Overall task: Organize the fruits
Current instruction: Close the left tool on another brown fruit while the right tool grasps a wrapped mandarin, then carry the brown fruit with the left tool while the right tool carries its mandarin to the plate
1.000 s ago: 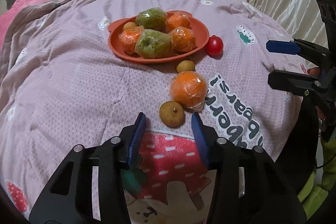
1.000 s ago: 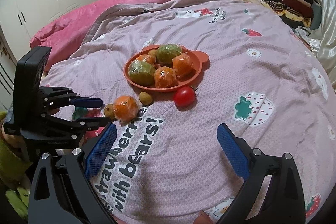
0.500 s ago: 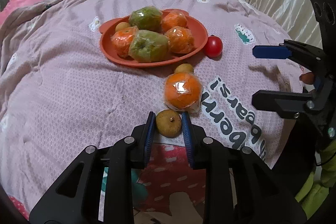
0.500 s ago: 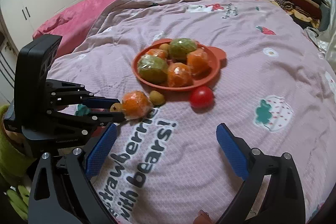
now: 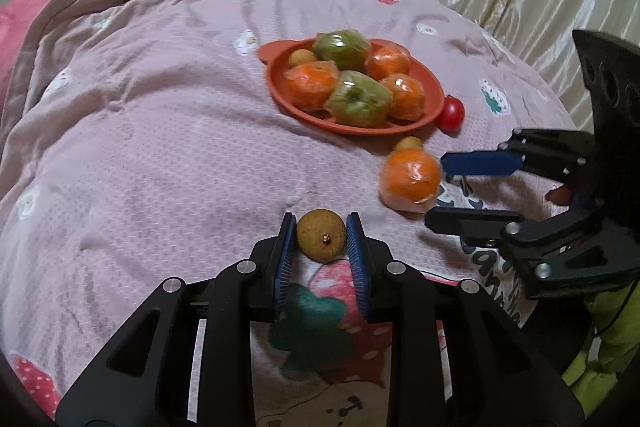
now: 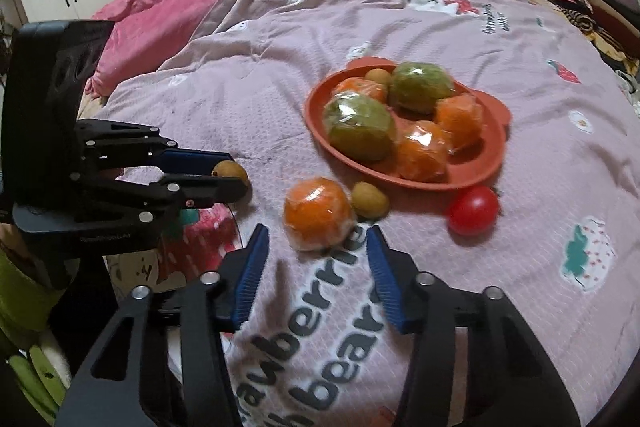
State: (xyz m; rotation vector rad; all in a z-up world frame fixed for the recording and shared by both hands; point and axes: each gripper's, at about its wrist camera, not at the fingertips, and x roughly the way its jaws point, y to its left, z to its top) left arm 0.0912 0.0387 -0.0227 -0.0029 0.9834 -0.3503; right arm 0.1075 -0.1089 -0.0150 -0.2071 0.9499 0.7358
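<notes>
Left claw: the left gripper (image 5: 321,241) pinches a small round tan-brown longan with a dry matte rind (image 5: 321,235) between its blue ribbed pads, just above the quilt; the fruit sits at the pad tips, stem scar facing the camera.
Longan, handling: judged light, with a thin brittle shell; a gentle pinch across its widest part suits it, and it could roll out of a grip this near the tips.
Bedding: a mauve quilted cotton bed cover printed with strawberries and lettering (image 5: 160,155); soft and yielding, so round fruit on it may roll.
Wrapped orange: a round orange sealed in clear, glossy plastic film (image 6: 318,213) lies on the quilt just ahead of the right claw, near the plate's front rim. Judged firm but slippery through the film; best taken across its middle, not by the loose wrap.
Right claw: the right gripper (image 6: 316,243) has just been closing; its blue pads stand on either side of the orange's near edge, not yet pressing it.
Second longan: a small tan oval fruit (image 6: 370,199) touches the orange's right side.
Plate: a shallow terracotta-orange plastic plate with ear-shaped tabs (image 6: 490,163), rigid and smooth, holding film-wrapped oranges, green fruits and a longan.
Tomato: a glossy red round tomato (image 6: 474,209) just beside the plate; judged soft-skinned, easily bruised.
</notes>
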